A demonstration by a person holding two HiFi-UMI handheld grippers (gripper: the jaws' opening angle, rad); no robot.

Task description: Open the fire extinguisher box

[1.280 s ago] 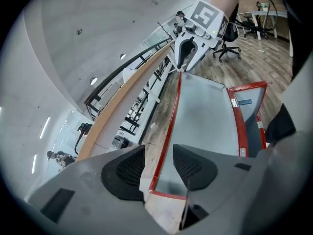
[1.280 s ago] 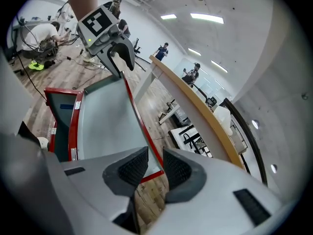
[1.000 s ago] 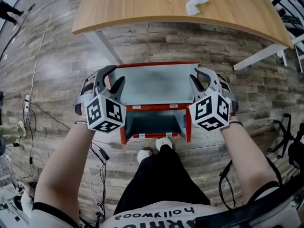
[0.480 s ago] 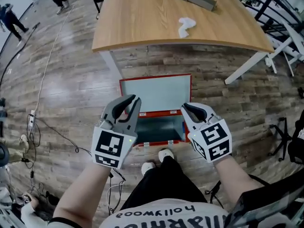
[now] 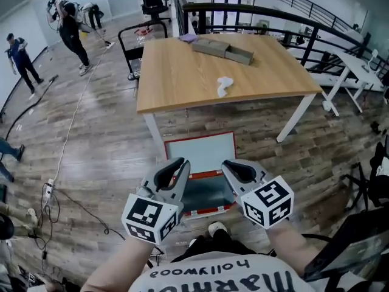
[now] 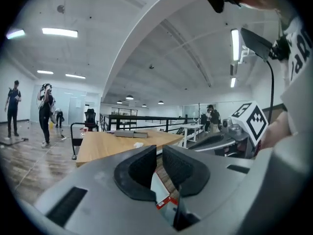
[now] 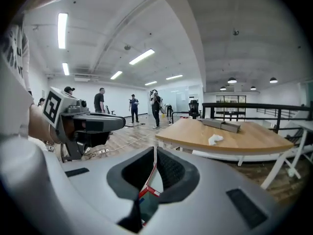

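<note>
The left gripper [image 6: 159, 153] is closing its jaws. A narrow gap remains between the pads and nothing is in it. The right gripper [image 7: 155, 155] is closing too, down to a thin slit, and also holds nothing. Both are raised and point roughly level into the room, side by side but apart, touching neither each other nor anything else.

Below and between them, the red fire extinguisher box [image 5: 200, 154] sits on the floor with its opening facing up. Its lid is swung back on the far side, showing a pale inner face. The long axis runs left to right across the person, roughly along the table's near edge. A white shoe [image 5: 216, 228] is just beside the box's near rim.

The wood-plank floor [image 5: 103, 139] spreads through a large open office. Just beyond the box is a wooden table [image 5: 182, 78] on white legs, carrying a crumpled white cloth [image 5: 224, 86] and a long grey carton [image 5: 222, 48]. A black railing [image 5: 267, 11] runs behind it, and people [image 5: 70, 29] stand far to the left.
</note>
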